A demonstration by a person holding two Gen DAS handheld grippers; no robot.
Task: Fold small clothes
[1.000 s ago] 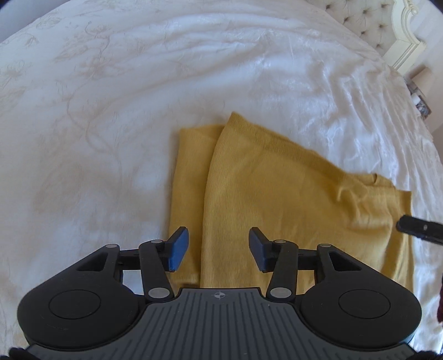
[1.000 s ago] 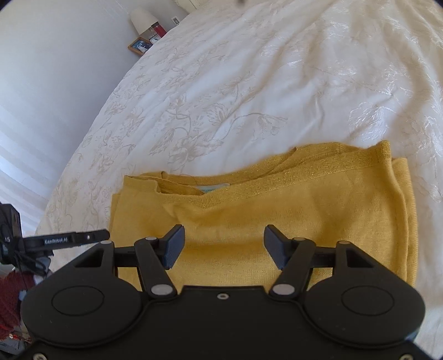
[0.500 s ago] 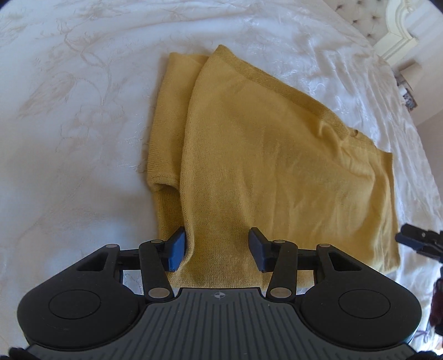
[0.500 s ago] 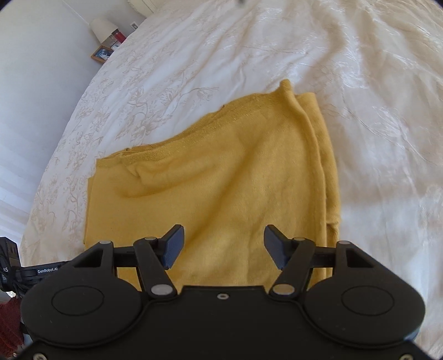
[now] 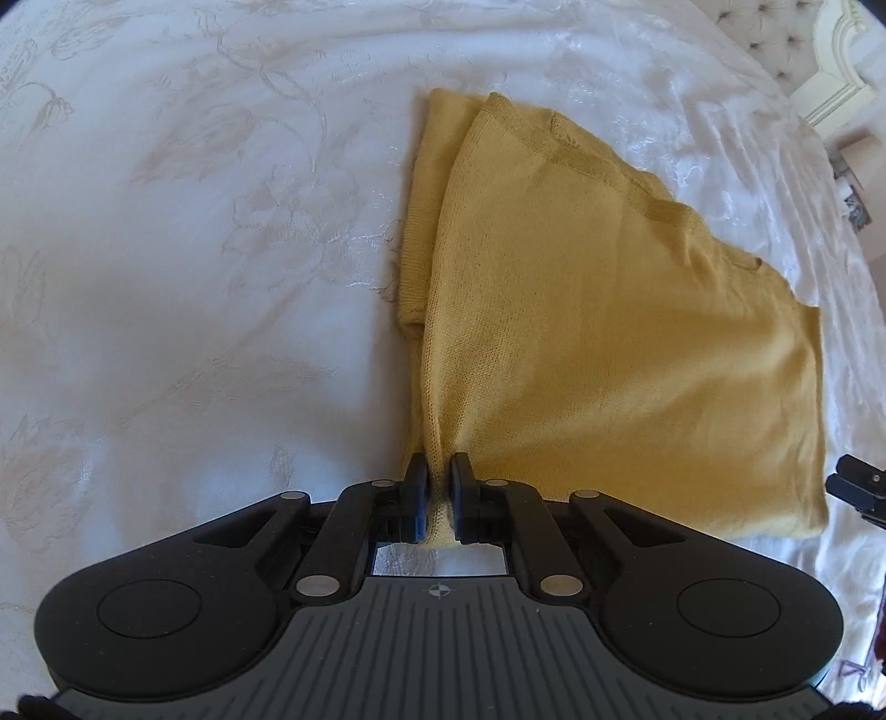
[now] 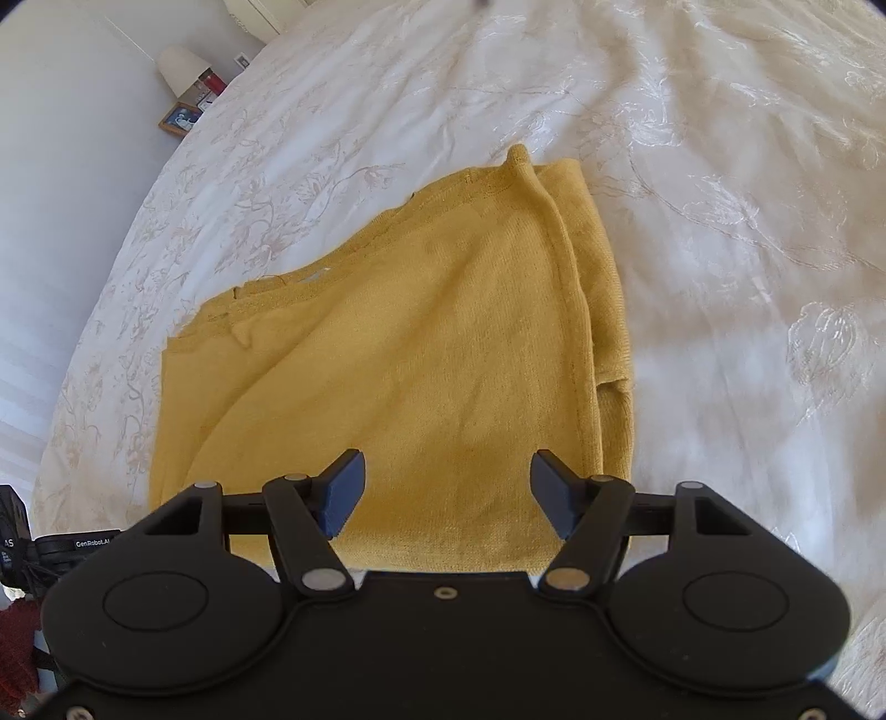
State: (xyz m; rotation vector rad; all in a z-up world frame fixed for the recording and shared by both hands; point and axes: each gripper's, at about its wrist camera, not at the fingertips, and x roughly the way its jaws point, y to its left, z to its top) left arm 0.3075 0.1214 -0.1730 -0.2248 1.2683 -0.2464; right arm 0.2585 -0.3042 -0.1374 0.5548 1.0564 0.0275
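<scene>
A mustard-yellow knitted garment [image 5: 609, 332] lies folded on the white bed. My left gripper [image 5: 437, 487] is shut on its near left corner, and the knit bunches into a ridge between the pads. In the right wrist view the same garment [image 6: 398, 376] spreads out flat, with a folded strip along its right side. My right gripper [image 6: 446, 493] hovers open over the garment's near edge, nothing between its fingers. A tip of the right gripper shows at the right edge of the left wrist view.
The white bedspread [image 5: 194, 249] with a pale floral pattern stretches all around the garment. A tufted headboard [image 5: 775, 33] stands at the far right. Beyond the bed's far left corner is a lamp [image 6: 180, 69] with small items beside it.
My left gripper came down onto the garment's near left corner and closed on it, pinching the knit. My right gripper swung along the near edge toward the right side and stayed open.
</scene>
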